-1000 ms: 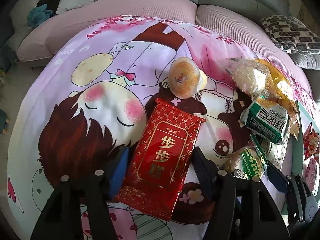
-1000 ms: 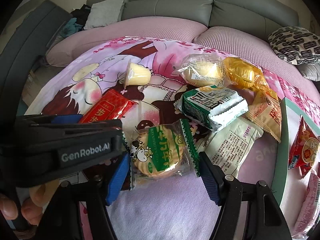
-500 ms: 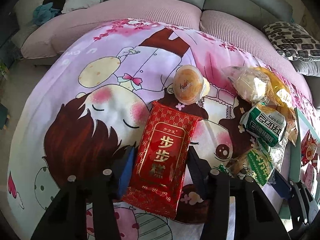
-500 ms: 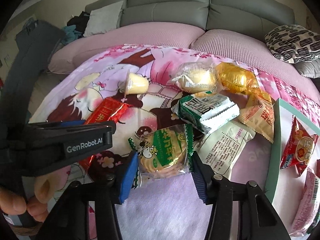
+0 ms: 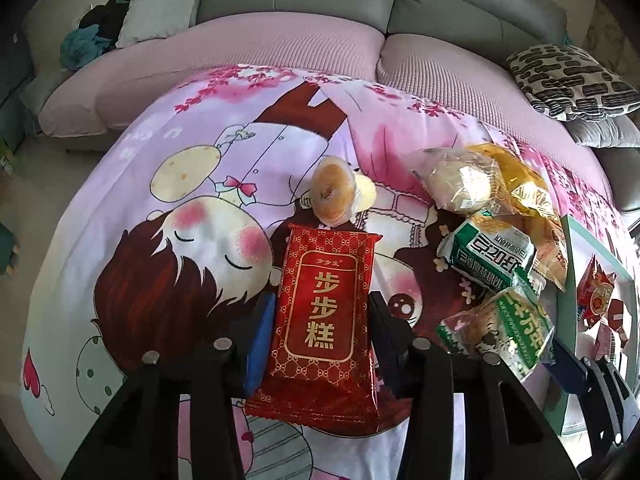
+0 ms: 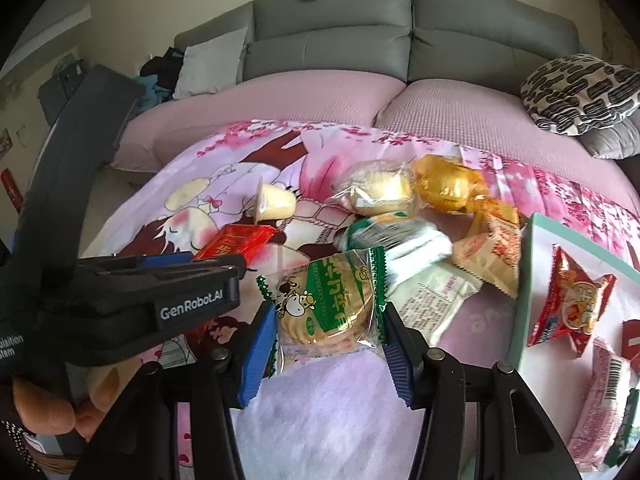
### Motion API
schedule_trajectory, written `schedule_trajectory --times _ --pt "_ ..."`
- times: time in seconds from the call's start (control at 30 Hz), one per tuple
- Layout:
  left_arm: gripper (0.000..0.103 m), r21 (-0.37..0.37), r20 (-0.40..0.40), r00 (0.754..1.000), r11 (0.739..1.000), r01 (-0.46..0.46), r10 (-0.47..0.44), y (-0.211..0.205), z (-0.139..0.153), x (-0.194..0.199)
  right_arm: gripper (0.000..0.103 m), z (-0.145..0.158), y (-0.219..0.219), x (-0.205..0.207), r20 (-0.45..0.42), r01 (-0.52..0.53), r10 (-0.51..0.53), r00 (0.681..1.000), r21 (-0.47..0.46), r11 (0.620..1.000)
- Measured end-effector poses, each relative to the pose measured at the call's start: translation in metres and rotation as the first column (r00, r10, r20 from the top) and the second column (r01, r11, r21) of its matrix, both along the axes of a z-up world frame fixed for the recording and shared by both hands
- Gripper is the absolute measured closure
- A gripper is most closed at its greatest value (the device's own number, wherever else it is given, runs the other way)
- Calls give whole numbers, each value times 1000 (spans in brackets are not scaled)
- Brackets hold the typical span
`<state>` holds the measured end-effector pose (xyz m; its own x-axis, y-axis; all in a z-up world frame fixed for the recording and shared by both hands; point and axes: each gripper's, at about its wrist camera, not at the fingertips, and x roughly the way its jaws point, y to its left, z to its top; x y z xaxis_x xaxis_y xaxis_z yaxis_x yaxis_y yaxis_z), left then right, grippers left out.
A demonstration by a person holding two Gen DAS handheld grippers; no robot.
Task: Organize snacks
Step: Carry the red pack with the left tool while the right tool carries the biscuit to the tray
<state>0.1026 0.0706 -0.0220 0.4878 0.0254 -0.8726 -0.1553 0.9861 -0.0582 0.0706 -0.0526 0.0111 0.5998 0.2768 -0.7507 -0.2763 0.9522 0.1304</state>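
Note:
My left gripper (image 5: 318, 332) is shut on a red snack packet with gold Chinese writing (image 5: 324, 312), its blue pads pressing both long sides. My right gripper (image 6: 328, 344) is shut on a green-and-clear biscuit packet with a cow on it (image 6: 328, 304), lifted a little off the cloth; the same packet shows in the left wrist view (image 5: 500, 328). A yellow jelly cup (image 5: 334, 196) lies just beyond the red packet. A pile of wrapped snacks (image 6: 416, 216) lies on the cartoon-print cloth (image 5: 160, 208).
A teal-rimmed white tray (image 6: 528, 264) at the right holds a red triangular packet (image 6: 572, 304) and a pink packet (image 6: 600, 404). The left gripper's black body (image 6: 140, 300) and the person's fingers fill the right view's left side. A grey sofa with cushions stands behind.
Both grippers have closed onto their packets and lifted back and up. The red packet now stands straight between the left jaws. The biscuit packet has risen off the cloth.

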Motion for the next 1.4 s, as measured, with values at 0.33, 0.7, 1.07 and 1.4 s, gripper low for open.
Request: schedule_trajectory --times 0.33,0.7,1.07,1.4 --pt "56 16 51 999 1000 9 -10 -14 21 -6 48 17 -33 -6 40 67 -69 997 49 997" --pt "56 28 149 984 995 99 -102 -61 55 -12 48 51 -92 -23 126 195 -211 969 126 973" --pt "55 37 160 938 952 305 -307 -148 64 -23 48 57 -189 -41 127 431 -444 887 119 895" --pt "55 38 130 887 896 442 -443 -206 58 -39 48 55 -248 -60 123 560 -567 814 88 824"
